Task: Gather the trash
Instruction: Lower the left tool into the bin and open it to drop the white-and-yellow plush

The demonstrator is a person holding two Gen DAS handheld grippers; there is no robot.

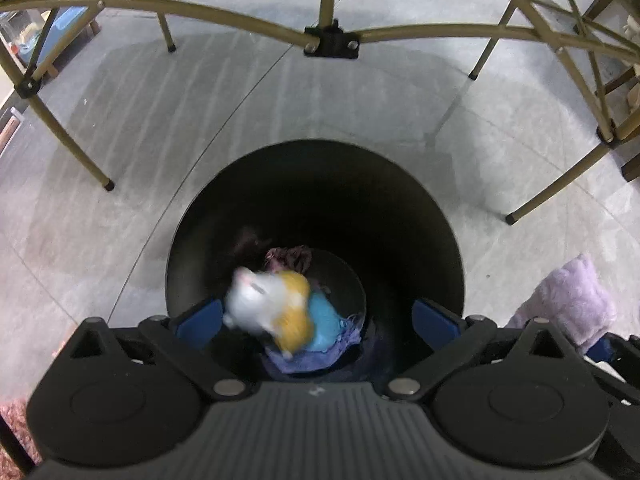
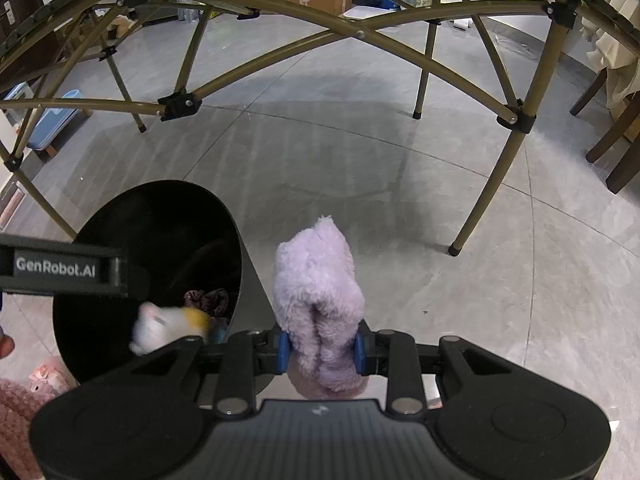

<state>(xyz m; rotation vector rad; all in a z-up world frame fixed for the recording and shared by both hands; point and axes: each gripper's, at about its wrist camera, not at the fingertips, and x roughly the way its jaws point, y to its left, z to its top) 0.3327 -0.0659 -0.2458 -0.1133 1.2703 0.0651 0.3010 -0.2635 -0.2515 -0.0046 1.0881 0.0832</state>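
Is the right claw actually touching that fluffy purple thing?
Touching. The right wrist view shows the right gripper with its blue pads pressed into both sides of the fluffy purple cloth, pinching it narrow.

White lettering "GenRobot.AI" stands on the black rectangular side of the left gripper (image 2: 60, 268), above the round black bin (image 2: 236, 240).
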